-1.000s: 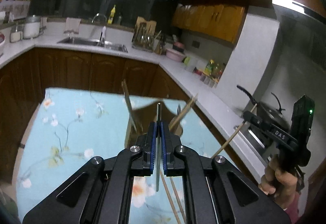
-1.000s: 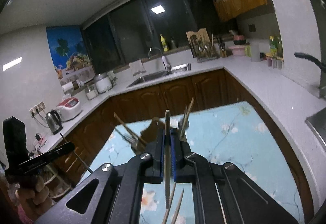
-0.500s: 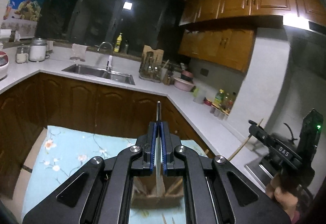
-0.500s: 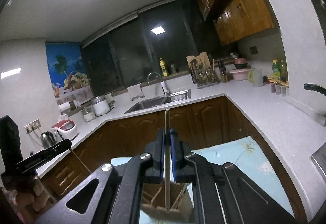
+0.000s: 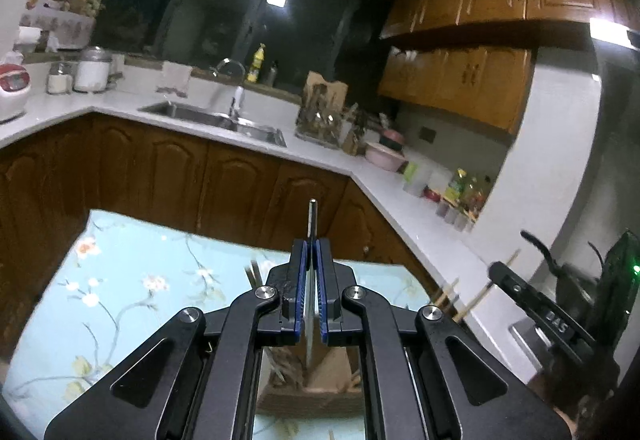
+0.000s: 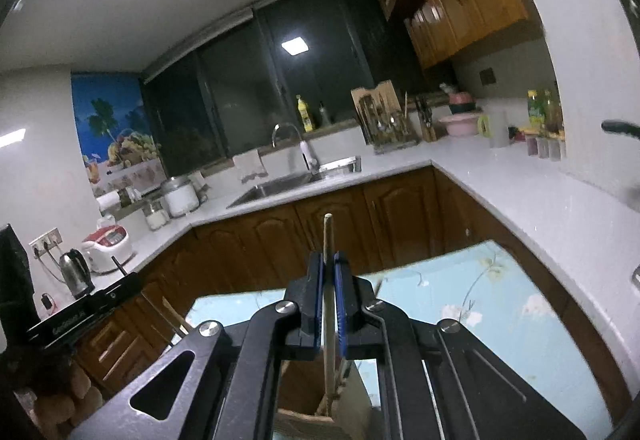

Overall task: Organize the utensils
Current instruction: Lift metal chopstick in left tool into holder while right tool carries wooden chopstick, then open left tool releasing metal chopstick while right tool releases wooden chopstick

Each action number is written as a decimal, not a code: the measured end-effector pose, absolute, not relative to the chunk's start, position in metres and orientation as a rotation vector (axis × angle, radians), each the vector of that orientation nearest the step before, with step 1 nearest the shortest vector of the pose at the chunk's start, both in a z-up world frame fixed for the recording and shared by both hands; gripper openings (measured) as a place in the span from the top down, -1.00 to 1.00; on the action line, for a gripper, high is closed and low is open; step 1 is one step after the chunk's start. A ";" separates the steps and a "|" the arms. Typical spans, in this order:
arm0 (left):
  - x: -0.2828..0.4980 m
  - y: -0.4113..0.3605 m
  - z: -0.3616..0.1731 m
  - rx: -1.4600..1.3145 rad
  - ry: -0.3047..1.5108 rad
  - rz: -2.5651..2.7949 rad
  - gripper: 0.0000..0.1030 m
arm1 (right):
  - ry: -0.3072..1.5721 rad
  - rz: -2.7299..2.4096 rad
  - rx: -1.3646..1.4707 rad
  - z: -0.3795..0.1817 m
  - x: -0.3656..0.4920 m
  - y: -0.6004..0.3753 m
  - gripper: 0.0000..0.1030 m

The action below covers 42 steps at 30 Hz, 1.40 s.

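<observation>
Utensils stand pinched in both grippers above the wooden holder (image 5: 320, 380): the left gripper (image 5: 311, 260) clamps a metal utensil (image 5: 311, 216), the right gripper (image 6: 329, 272) a wooden stick (image 6: 328, 240). Beyond the holder stretches the floral surface (image 5: 132, 280), then the sink (image 5: 216, 118).

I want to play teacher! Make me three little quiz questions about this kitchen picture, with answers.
1. True or false: the left gripper is shut on a metal utensil.
2. The right gripper holds: A) a spoon, B) a wooden chopstick, C) nothing?
3. What colour is the flowered tablecloth under the wooden holder?

Key: 1 true; 2 B; 3 light blue.
</observation>
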<state>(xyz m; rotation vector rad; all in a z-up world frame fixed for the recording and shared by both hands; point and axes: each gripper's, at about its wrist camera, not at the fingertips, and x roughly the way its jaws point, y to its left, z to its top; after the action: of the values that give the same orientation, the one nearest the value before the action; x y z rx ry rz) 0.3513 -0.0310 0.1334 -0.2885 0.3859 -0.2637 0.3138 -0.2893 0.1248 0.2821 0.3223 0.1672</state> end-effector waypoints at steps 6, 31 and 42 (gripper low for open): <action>0.351 -0.044 0.106 -0.260 0.439 -0.285 0.92 | 0.385 0.168 0.291 0.099 0.320 -0.286 0.89; 0.353 -0.050 0.087 -0.244 0.519 -0.299 0.91 | 0.451 0.175 0.259 0.094 0.320 -0.277 0.88; 0.354 -0.048 0.088 -0.246 0.534 -0.300 0.91 | 0.445 0.189 0.266 0.088 0.326 -0.284 0.83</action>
<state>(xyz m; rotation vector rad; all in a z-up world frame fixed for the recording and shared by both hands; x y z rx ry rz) 0.3538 -0.0483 0.0877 -0.2463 0.5343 -0.3003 0.3258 -0.2836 0.0881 0.2664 0.4454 0.1891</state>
